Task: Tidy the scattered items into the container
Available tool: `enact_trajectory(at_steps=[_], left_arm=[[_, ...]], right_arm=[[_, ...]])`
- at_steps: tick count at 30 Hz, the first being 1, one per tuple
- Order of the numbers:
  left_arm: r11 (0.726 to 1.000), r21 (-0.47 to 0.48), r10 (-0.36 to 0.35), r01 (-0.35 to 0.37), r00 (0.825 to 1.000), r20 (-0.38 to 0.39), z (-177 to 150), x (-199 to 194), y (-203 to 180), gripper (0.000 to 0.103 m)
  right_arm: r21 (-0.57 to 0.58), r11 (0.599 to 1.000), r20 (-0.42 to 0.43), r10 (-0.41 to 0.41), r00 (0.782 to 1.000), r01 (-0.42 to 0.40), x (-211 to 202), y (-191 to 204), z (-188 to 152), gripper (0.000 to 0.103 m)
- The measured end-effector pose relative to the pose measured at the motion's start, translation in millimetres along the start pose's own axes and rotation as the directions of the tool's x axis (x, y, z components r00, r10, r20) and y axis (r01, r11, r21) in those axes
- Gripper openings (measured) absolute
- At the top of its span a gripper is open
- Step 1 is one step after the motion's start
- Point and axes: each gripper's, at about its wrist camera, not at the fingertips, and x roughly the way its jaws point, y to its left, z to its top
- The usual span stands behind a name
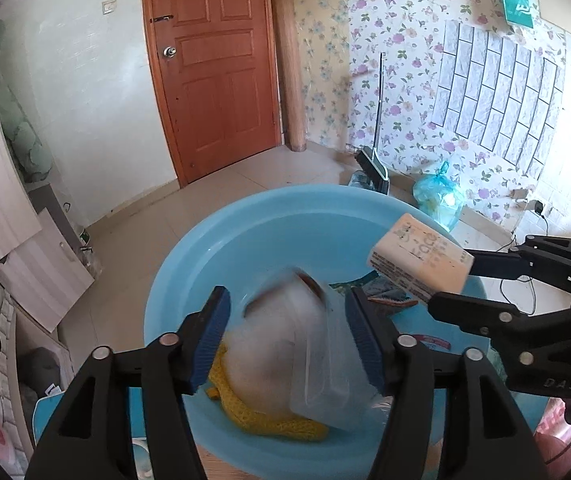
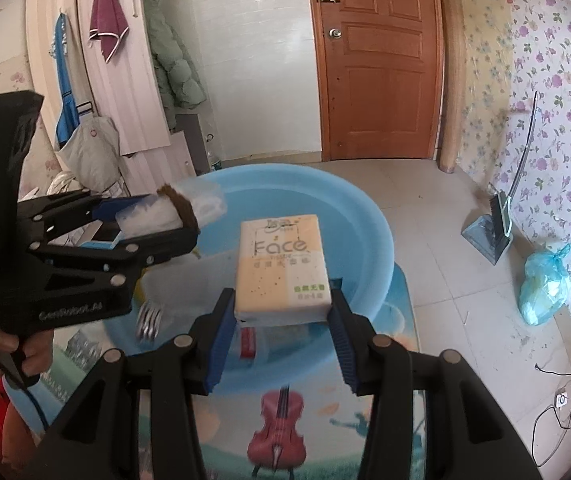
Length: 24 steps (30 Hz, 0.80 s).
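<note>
With a yellow cloth [image 1: 269, 420] already in the blue basin [image 1: 221, 240], the right gripper [image 2: 283, 320] clamped a tissue pack [image 2: 281, 268] over its rim, while the left gripper [image 1: 287, 336], jaws parted, let a clear bag [image 1: 297, 344] go.

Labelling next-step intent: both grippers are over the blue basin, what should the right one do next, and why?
Probably open the right gripper and drop the cream "Face" tissue pack. Its blue pads clamp the pack directly above the round light-blue plastic basin, so it should land inside. The left gripper with its clear plastic bag sits off to the side.

Tissue pack [image 2: 283, 266] over blue basin [image 2: 369, 236]
</note>
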Motion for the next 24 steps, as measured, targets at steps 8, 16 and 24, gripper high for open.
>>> enact_trajectory(at_steps=[8, 16, 24], left_arm=[[1.0, -0.024, 0.009, -0.009, 1.0, 0.009, -12.5, -20.0, 7.5, 0.068], [0.995, -0.085, 0.048, -0.048, 0.999, -0.003, -59.5, -66.1, 27.7, 0.075], [0.981, -0.173, 0.079, -0.083, 0.996, -0.029, -112.7, -110.1, 53.4, 0.077]], right_arm=[[0.007, 1.0, -0.013, 0.005, 1.0, -0.005, 6.3, 4.5, 2.8, 0.046], [0.025, 1.0, -0.025, -0.019, 1.0, 0.019, -15.2, 12.0, -11.7, 0.046], [0.009, 0.999, -0.025, -0.054, 0.998, 0.054, -39.4, 29.4, -28.1, 0.046]])
